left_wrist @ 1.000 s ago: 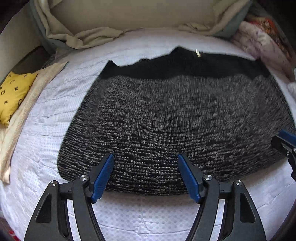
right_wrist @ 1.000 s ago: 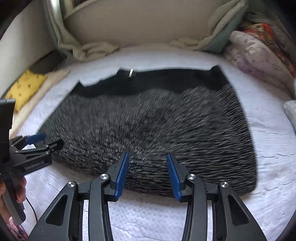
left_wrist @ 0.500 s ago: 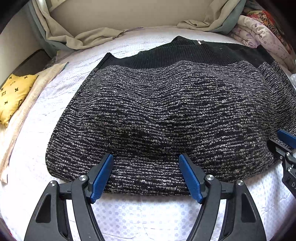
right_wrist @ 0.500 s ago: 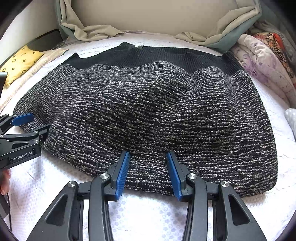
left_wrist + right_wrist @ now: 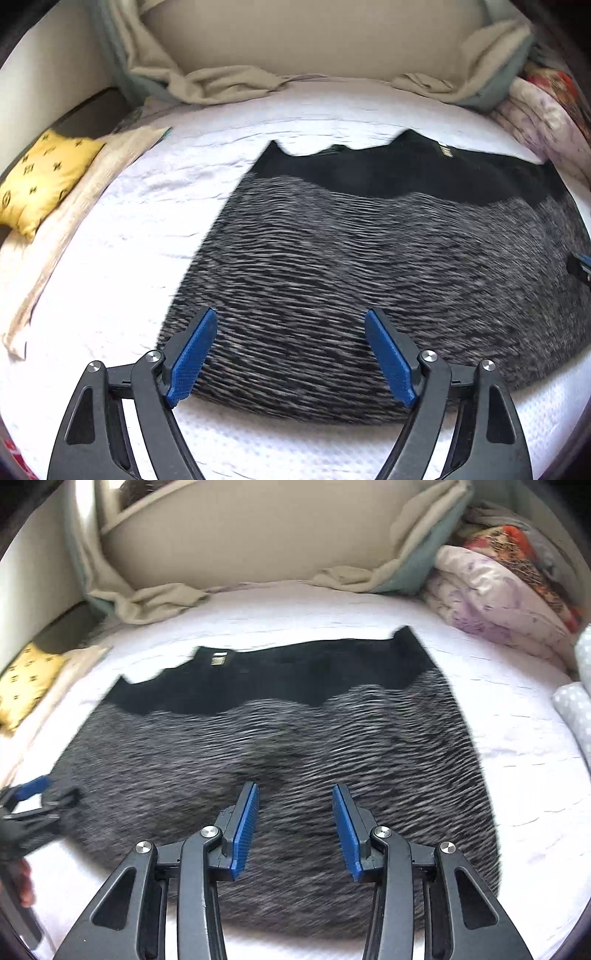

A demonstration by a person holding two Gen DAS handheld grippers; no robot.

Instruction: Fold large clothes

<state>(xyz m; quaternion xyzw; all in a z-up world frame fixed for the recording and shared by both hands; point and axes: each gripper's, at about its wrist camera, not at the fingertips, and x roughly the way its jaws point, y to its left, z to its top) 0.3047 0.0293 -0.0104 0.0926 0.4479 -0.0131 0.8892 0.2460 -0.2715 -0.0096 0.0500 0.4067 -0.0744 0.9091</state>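
1. Knit garment [image 5: 369, 280]: large, black-and-grey marled, with a plain black band along its far edge. It lies spread flat on the bed [image 5: 122, 266], near the middle of the mattress, its near hem towards both cameras. A small label shows on the black band [image 5: 218, 659]. The fabric looks streaked by motion blur.
2. Left gripper [image 5: 291, 356]: jaws released and spread wide, having just been opening. It hovers above the near left part of the garment; nothing is clamped between the blue pads.
3. Right gripper [image 5: 295, 827]: jaws parted, narrower than the left pair, gripping nothing. It hangs over the near hem of the garment.
4. Bed cover: white, quilted, lightly creased around the garment.
5. Yellow cushion [image 5: 40, 181]: patterned, at the left edge of the bed, well apart from the garment.
6. Beige cloth [image 5: 221, 85]: crumpled along the headboard.
7. Folded bedding [image 5: 495, 598]: lilac-printed, stacked at the far right.
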